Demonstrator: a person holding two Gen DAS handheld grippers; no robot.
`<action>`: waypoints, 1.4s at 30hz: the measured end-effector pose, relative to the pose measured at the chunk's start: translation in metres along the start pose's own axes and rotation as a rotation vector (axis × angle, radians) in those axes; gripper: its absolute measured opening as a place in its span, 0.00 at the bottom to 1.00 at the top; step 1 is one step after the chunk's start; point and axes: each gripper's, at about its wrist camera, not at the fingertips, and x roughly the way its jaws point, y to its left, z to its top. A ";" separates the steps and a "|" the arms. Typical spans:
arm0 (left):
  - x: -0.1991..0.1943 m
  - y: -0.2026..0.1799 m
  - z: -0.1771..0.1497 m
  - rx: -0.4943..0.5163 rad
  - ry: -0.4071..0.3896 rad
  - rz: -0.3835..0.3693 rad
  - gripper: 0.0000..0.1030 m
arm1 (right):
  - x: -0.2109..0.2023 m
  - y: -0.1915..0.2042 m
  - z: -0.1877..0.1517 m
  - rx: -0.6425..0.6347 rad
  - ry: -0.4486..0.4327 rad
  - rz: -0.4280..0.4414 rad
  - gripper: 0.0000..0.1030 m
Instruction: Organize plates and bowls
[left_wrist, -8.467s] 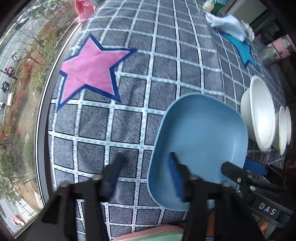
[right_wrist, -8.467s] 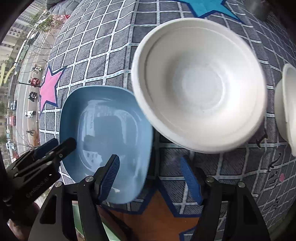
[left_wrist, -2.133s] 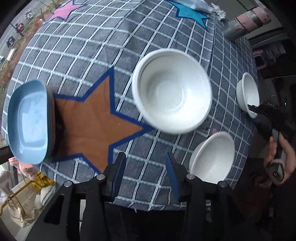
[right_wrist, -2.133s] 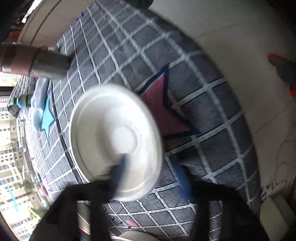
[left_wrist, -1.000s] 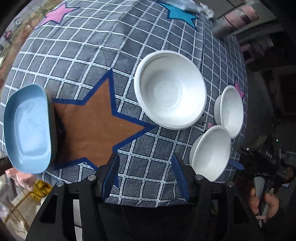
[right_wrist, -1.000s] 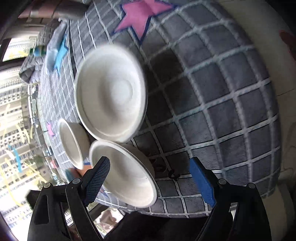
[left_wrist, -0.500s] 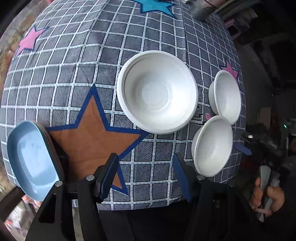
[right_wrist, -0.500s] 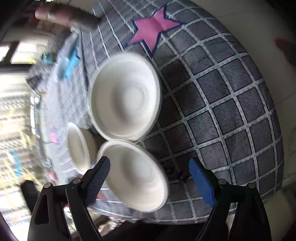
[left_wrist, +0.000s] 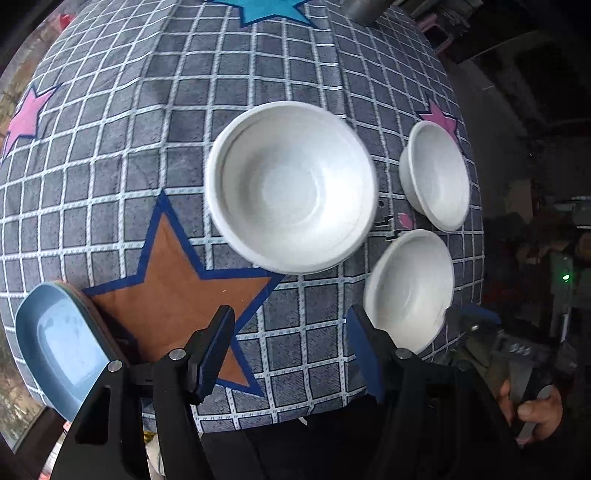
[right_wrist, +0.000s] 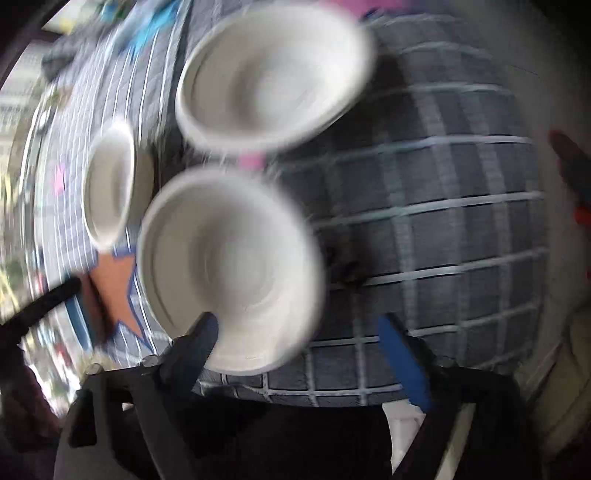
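Left gripper (left_wrist: 291, 347) first: my fingers sit partly apart with nothing between them, just the grey checked cloth (left_wrist: 110, 110) and the tip of the brown star (left_wrist: 173, 291) below. The jaws have just been opening a bit wider, and they touch nothing.

Right gripper (right_wrist: 299, 347) is spread wide, and it just opened further too. Its left finger (right_wrist: 195, 347) overlaps the near rim of a white bowl (right_wrist: 229, 266) in the picture, but the frame is too smeared for me to tell if it actually touches. The right finger (right_wrist: 402, 362) is out over bare cloth, so nothing is clamped.

Where the dishes are: from the left camera, the big bowl (left_wrist: 291, 184) sits straight ahead of the fingers, beyond the star. Two smaller bowls are off to the right, one near (left_wrist: 410, 288) just beside the right finger's tip, one farther (left_wrist: 436, 173), close together but I can't say touching. The blue plate (left_wrist: 62, 347) is at the cloth's left edge, stacked on something with only a thin rim showing.

Only the left view catches that plate, plus a hand (left_wrist: 532, 410) holding the right gripper at lower right. The right view shows all three bowls bunched together, blurry, and the left gripper's dark finger (right_wrist: 40, 302) poking in from the left.
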 end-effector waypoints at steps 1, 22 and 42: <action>0.000 -0.002 0.001 0.008 -0.002 -0.007 0.65 | -0.008 -0.012 -0.005 0.020 -0.011 0.017 0.88; -0.018 0.009 0.000 0.033 -0.062 0.034 0.66 | -0.044 0.009 -0.036 0.099 -0.162 -0.171 0.88; -0.027 0.003 0.001 0.038 -0.071 0.063 0.66 | -0.046 0.009 -0.035 0.121 -0.172 -0.150 0.88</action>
